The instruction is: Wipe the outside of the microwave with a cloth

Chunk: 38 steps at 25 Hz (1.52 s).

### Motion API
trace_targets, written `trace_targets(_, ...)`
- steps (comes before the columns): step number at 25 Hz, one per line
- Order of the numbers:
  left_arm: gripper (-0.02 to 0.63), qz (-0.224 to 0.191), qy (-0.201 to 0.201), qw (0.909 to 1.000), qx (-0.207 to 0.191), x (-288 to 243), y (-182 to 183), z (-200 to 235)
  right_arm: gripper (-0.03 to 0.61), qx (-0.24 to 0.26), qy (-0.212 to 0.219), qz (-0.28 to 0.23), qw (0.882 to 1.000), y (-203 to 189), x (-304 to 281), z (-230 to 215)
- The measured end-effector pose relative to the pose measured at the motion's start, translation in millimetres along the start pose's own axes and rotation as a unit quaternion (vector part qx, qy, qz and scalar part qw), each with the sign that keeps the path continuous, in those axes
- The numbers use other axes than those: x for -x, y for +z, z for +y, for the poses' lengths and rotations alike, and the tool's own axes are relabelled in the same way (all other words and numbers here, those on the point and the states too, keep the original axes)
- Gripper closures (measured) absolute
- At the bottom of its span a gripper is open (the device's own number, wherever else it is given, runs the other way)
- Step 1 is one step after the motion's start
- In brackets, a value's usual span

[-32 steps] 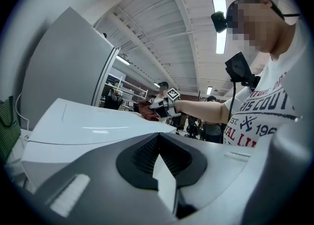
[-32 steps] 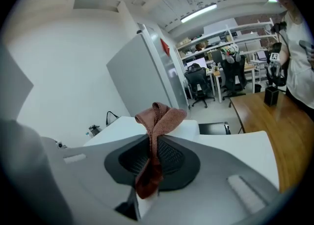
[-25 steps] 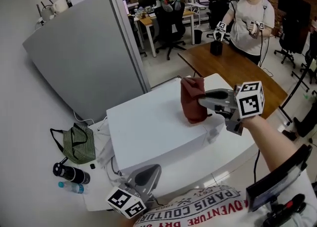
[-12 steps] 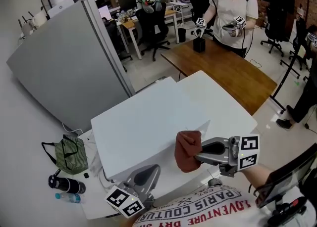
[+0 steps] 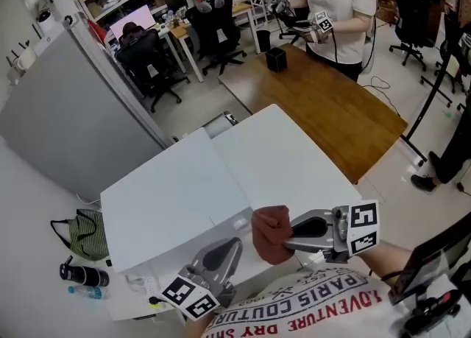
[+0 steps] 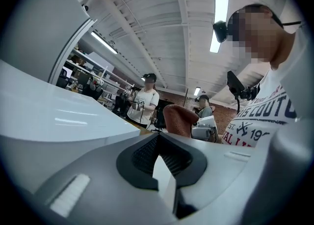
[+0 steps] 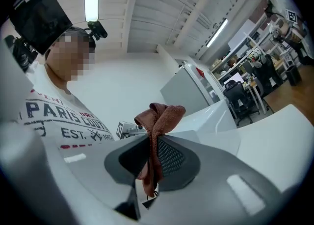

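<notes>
Right gripper (image 5: 285, 238) has its jaws clamped on a reddish-brown cloth (image 5: 269, 235), pinching only a narrow fold while the rest bunches out past the tips. It hangs at the near right corner of the white microwave (image 5: 173, 196); whether the cloth meets the casing I cannot tell. Left gripper (image 5: 232, 244) sits just beside it, jaws together on nothing. Dragging against the casing could tug that thin fold free, or let the hard tips scrape the surface. A sideways sweep may also knock the two grippers together.

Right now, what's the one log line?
right gripper: shut on cloth | cloth: at microwave near edge | left gripper: shut, empty
</notes>
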State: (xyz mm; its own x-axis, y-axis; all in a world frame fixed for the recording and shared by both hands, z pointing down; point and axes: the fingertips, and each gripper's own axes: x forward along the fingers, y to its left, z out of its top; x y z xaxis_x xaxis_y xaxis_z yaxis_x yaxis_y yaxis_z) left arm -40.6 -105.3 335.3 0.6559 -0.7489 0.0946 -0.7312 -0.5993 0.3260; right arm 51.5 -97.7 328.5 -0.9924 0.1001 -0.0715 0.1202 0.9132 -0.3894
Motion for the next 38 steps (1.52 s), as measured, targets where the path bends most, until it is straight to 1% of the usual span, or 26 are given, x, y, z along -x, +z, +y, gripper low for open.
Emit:
trace_targets(2, 0.612, 0.006, 0.011, 0.9999, 0.001, -22, -2, -8, 0.54, 0.018, 0.014, 0.019, 1.0, -1, 16, -5)
trace_targets(5, 0.612, 0.02, 0.03, 0.9994, 0.001, -39, -3, -13, 0.54, 0.056, 0.029, 0.043, 0.997, -5, 27, -8)
trace_targets(9, 0.612, 0.026, 0.048, 0.9985, 0.008, -44, 2, -10, 0.539, 0.1, 0.028, 0.059, 0.993, -11, 28, -18)
trace_targets(11, 0.612, 0.03, 0.053, 0.9981, 0.006, -42, 3, -7, 0.54, 0.113, 0.023, 0.056, 0.992, -13, 24, -23)
trace_targets(15, 0.612, 0.037, 0.058, 0.9976, 0.007, -33, 5, 1, 0.54, 0.122, -0.001, 0.055, 0.991, -19, 16, -39)
trace_targets(19, 0.612, 0.041, 0.051, 0.9979, 0.002, -30, 6, 6, 0.54, 0.153, -0.048, 0.03, 0.987, -5, 12, -61)
trace_targets(22, 0.612, 0.047, 0.055, 0.9974, 0.0, -19, 4, 12, 0.54, 0.2, -0.083, 0.057, 0.975, -12, 3, -75)
trace_targets(24, 0.612, 0.045, 0.061, 0.9971, 0.003, -11, 4, 18, 0.54, 0.235, -0.091, 0.083, 0.964, -21, -8, -81)
trace_targets(25, 0.612, 0.045, 0.063, 0.997, 0.005, -9, 4, 20, 0.54, 0.247, -0.092, 0.09, 0.961, -24, -13, -85)
trace_targets(27, 0.612, 0.048, 0.066, 0.9967, 0.006, -7, 2, 22, 0.54, 0.249, -0.099, 0.089, 0.959, -26, -19, -93)
trace_targets(31, 0.612, 0.052, 0.072, 0.996, 0.009, 0, 1, 27, 0.54, 0.214, -0.127, 0.077, 0.965, -26, -28, -117)
trace_targets(33, 0.612, 0.052, 0.075, 0.9958, 0.01, 4, 2, 28, 0.54, 0.202, -0.129, 0.071, 0.968, -24, -34, -124)
trace_targets(38, 0.612, 0.052, 0.091, 0.9945, 0.009, 17, 4, 36, 0.54, 0.191, -0.14, 0.067, 0.969, -19, -46, -147)
